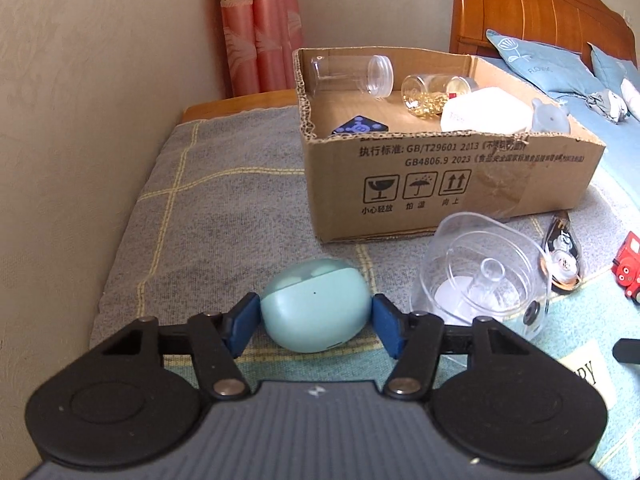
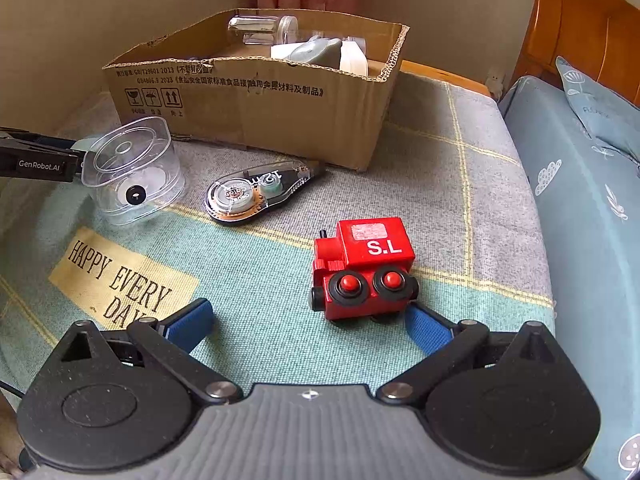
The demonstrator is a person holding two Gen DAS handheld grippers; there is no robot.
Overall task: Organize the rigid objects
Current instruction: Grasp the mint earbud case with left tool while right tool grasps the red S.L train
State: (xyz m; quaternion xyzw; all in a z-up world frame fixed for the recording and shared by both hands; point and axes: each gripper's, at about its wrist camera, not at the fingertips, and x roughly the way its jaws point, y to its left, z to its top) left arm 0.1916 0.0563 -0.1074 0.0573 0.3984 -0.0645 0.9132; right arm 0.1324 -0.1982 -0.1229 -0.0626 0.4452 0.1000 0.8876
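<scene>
1. Mint-green oval plastic earbud case point(image 1: 315, 312) sat pinched between the left gripper point(image 1: 316, 322) pads, long axis crosswise, hinge side away, low over the grey checked blanket point(image 1: 224, 208).
2. Right gripper point(image 2: 308, 322) jaws were spread; the red wooden toy train point(image 2: 362, 270) lay between them, nearer the right pad, nose pointing left.
3. Brown cardboard box point(image 1: 440, 184) stood beyond.

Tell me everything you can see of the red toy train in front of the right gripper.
The toy train is a small, glossy red block, wood by the look of it, with "S.L" in white on its side, a worn pale sticker and a short black chimney. It lies tipped on its side on the blanket, black wheels with red hubs facing the camera. The open right gripper brackets it loosely; its right finger is at, maybe touching, the train's near corner.
</scene>
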